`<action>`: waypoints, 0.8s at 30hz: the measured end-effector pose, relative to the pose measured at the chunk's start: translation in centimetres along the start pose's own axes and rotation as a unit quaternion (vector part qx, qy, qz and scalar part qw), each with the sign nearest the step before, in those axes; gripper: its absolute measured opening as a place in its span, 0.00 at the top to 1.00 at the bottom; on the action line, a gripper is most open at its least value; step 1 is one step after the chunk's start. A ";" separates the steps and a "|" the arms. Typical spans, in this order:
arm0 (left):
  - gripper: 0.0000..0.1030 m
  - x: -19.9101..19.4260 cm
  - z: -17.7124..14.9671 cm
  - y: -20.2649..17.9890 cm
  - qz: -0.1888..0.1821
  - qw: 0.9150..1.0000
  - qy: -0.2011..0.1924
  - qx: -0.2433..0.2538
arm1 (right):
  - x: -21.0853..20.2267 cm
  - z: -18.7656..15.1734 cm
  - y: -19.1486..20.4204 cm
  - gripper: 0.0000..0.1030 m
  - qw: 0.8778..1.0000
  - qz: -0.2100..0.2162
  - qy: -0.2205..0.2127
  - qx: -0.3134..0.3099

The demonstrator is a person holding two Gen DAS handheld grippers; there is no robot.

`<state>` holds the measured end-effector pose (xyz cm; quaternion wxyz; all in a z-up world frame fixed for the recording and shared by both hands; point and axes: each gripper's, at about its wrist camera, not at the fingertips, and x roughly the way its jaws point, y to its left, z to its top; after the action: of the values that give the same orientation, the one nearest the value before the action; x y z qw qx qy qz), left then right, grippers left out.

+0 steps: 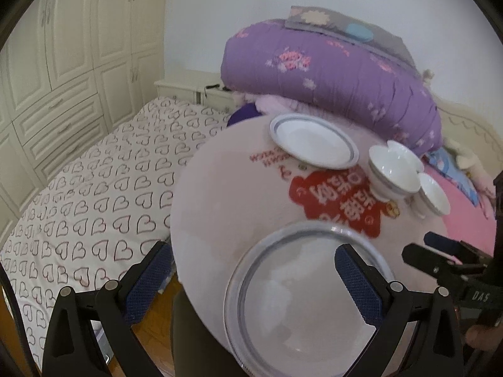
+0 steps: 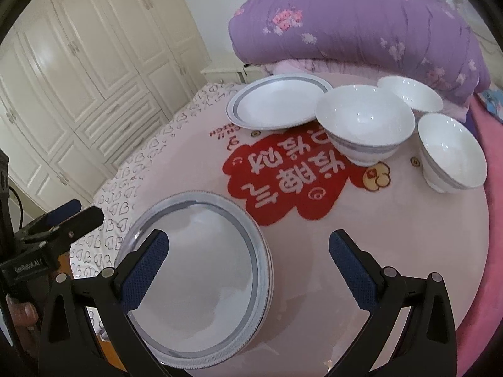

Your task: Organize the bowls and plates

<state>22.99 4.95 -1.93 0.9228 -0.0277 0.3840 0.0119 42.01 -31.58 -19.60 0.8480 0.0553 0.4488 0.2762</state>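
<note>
A white plate with a grey rim band (image 1: 301, 298) (image 2: 201, 260) lies near the front edge of a round pink cloth-covered table (image 1: 226, 194) (image 2: 393, 251). A second plate (image 1: 312, 139) (image 2: 276, 102) sits at the far side. Three white bowls stand to the right: a large one (image 1: 393, 169) (image 2: 364, 125), one behind it (image 2: 410, 92), and one at the far right (image 1: 433, 193) (image 2: 451, 154). My left gripper (image 1: 251, 270) is open above the near plate. My right gripper (image 2: 248, 257) is open over the near plate's right part.
A folded purple quilt (image 1: 330, 69) (image 2: 361, 22) is piled behind the table. A bed with heart-print sheet (image 1: 94, 188) lies left, with white wardrobes (image 2: 78, 78) beyond. The other gripper shows at each view's edge (image 1: 446, 260) (image 2: 56, 229).
</note>
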 end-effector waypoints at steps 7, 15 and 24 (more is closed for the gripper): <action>0.01 0.4 3.1 -0.1 -0.002 1.000 -0.023 0.000 | 0.0 3.4 -0.3 0.00 1.000 0.005 -0.021 -0.007; 0.01 4.5 7.5 0.6 -0.001 1.000 -0.024 -0.016 | 1.2 8.8 -1.3 0.00 0.999 0.000 -0.044 -0.026; 0.01 12.5 13.7 0.9 -0.015 0.999 0.021 -0.037 | 5.3 17.2 -5.9 0.00 0.999 -0.012 -0.033 -0.012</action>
<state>41.43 6.69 -1.17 0.9130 -0.0675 0.4021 0.0113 60.45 -31.17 -15.33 0.8663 0.0486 0.4180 0.2693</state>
